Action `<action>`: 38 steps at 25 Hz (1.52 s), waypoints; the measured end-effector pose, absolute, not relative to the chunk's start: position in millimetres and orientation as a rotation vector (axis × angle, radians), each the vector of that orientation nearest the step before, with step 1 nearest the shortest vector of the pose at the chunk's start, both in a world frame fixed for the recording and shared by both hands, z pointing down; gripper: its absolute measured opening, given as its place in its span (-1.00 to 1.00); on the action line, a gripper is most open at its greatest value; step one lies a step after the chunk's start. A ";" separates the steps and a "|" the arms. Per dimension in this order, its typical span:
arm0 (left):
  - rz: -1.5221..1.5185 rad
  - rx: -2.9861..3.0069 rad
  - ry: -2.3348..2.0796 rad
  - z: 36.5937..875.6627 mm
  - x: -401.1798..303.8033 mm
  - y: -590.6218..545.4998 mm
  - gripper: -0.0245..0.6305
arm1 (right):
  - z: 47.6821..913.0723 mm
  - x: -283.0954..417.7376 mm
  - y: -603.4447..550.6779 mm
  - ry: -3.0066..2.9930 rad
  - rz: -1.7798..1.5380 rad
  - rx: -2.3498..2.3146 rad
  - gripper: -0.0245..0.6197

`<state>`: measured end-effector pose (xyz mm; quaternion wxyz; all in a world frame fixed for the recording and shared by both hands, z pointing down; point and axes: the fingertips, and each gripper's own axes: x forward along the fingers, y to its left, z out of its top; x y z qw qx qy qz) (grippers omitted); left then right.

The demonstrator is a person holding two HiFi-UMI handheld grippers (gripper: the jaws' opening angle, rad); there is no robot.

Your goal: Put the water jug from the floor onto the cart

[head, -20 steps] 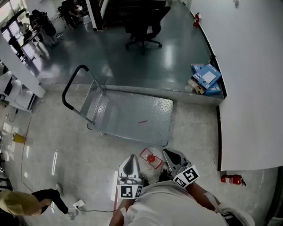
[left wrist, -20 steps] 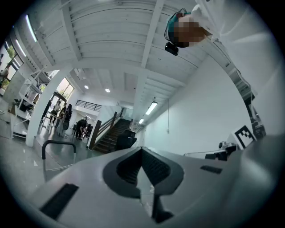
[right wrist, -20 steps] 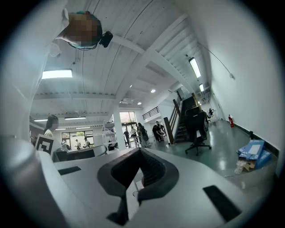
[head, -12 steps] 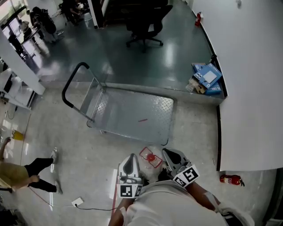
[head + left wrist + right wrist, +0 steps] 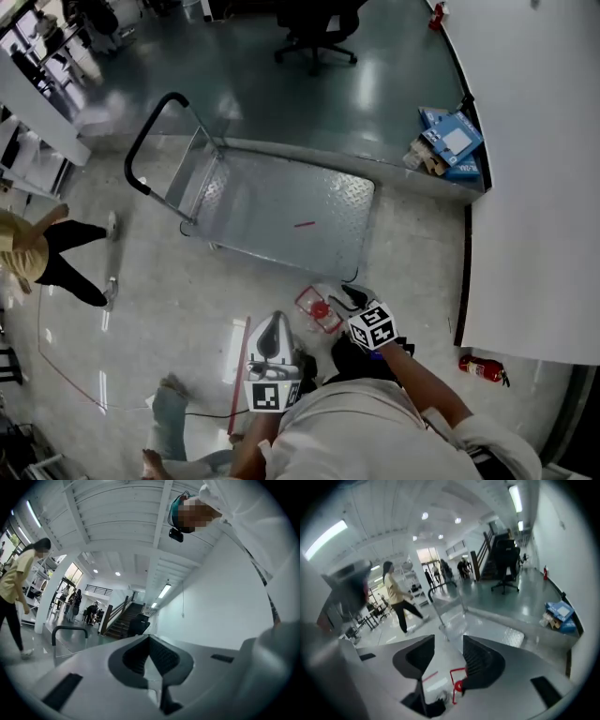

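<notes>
Because the water jug (image 5: 321,307) is sitting on the floor just beneath it, the right claw (image 5: 449,641) is pointing downward, jaws apart, likely lining up over the red cap (image 5: 458,685); the left claw (image 5: 149,638) is idling, jaws together.

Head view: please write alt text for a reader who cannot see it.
Seen from above, the right tool hangs beside a red-capped water jug on the floor, near a flat metal cart. The left tool is farther back.
</notes>
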<state>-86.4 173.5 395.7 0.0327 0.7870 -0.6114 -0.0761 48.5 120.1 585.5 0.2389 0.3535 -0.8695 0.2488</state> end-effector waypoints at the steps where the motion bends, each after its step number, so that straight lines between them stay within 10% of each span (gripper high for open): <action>1: -0.221 2.410 -1.887 400.3 -89.3 171.8 -0.92 | 616.6 43.5 123.3 -2.314 0.703 0.906 -0.33; 20: -0.016 2.097 -1.896 572.4 -132.7 197.0 -0.92 | 977.8 33.6 190.3 -1.705 0.751 0.648 0.00; 38: -0.050 2.090 -1.892 557.4 -134.4 191.3 -0.92 | 930.6 44.8 205.0 -1.656 0.742 0.534 0.03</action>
